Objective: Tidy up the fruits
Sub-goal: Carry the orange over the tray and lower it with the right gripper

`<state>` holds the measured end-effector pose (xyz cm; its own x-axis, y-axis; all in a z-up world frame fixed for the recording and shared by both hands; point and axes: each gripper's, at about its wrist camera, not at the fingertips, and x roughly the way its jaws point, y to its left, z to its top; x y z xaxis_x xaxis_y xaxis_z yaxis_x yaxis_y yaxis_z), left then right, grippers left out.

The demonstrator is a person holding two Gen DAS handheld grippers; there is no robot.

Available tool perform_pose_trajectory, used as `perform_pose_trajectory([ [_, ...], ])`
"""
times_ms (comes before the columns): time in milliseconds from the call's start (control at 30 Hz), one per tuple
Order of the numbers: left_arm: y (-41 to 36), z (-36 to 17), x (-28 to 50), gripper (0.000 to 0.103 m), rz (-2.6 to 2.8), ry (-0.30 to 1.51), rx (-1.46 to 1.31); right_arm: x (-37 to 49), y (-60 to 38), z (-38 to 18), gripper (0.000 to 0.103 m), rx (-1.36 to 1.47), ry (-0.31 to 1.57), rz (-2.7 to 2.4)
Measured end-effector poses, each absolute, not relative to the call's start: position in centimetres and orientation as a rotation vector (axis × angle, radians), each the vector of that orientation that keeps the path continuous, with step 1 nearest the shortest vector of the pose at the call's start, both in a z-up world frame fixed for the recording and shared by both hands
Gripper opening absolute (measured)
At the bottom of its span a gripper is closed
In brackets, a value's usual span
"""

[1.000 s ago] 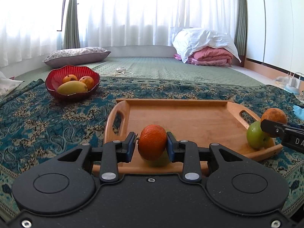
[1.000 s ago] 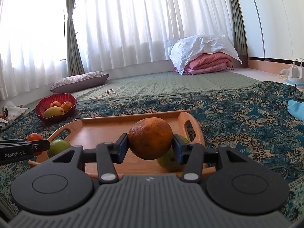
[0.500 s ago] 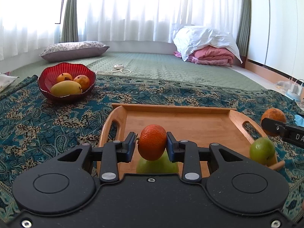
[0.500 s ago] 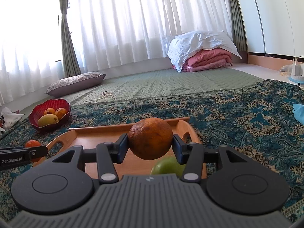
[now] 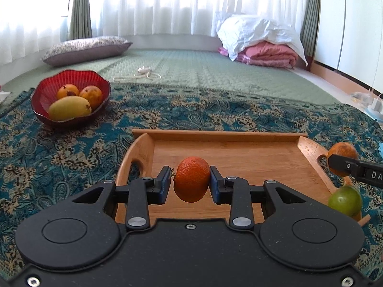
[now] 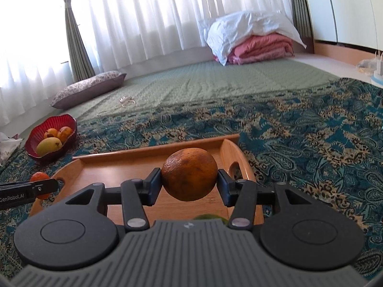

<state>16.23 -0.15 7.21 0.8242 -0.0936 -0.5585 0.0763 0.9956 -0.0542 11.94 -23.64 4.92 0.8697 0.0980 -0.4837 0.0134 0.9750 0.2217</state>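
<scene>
My left gripper (image 5: 190, 181) is shut on a small bright orange (image 5: 191, 179) and holds it above the near part of the wooden tray (image 5: 225, 150). My right gripper (image 6: 189, 186) is shut on a larger brownish orange (image 6: 189, 174), above the tray's right end (image 6: 134, 167). A green fruit (image 5: 346, 199) lies at the tray's right near corner; in the right wrist view only its top (image 6: 210, 216) shows. A red bowl (image 5: 69, 95) at the far left holds a mango and two orange fruits.
The tray rests on a teal patterned cloth (image 5: 59, 157) over a green mat (image 5: 203, 67). A grey pillow (image 5: 86, 49), a white cable (image 5: 143, 73) and folded bedding (image 5: 263, 45) lie further back. Chargers (image 5: 373, 102) sit at the right edge.
Both grippers have risen and drawn back with their oranges. The green fruit under each gripper has dropped out of sight or nearly so, and the tray looks lower.
</scene>
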Motion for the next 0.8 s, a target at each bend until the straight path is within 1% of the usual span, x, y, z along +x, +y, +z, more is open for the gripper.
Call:
perform_pose_trajectory([
  [200, -0.5, 6.4, 18.5, 0.032, -0.084, 0.646, -0.024, 13.6, -23.7, 4.1, 0.053, 0.179, 0.588, 0.04],
  [400, -0.7, 5.1, 20.1, 0.032, -0.073, 0.711, -0.027, 14.6, -23.7, 3.3, 0.053, 0.193, 0.652, 0.026],
  [800, -0.8, 4.1, 20.9, 0.032, -0.06, 0.752, 0.002, 15.4, -23.4, 2.4, 0.053, 0.151, 0.721, 0.004],
])
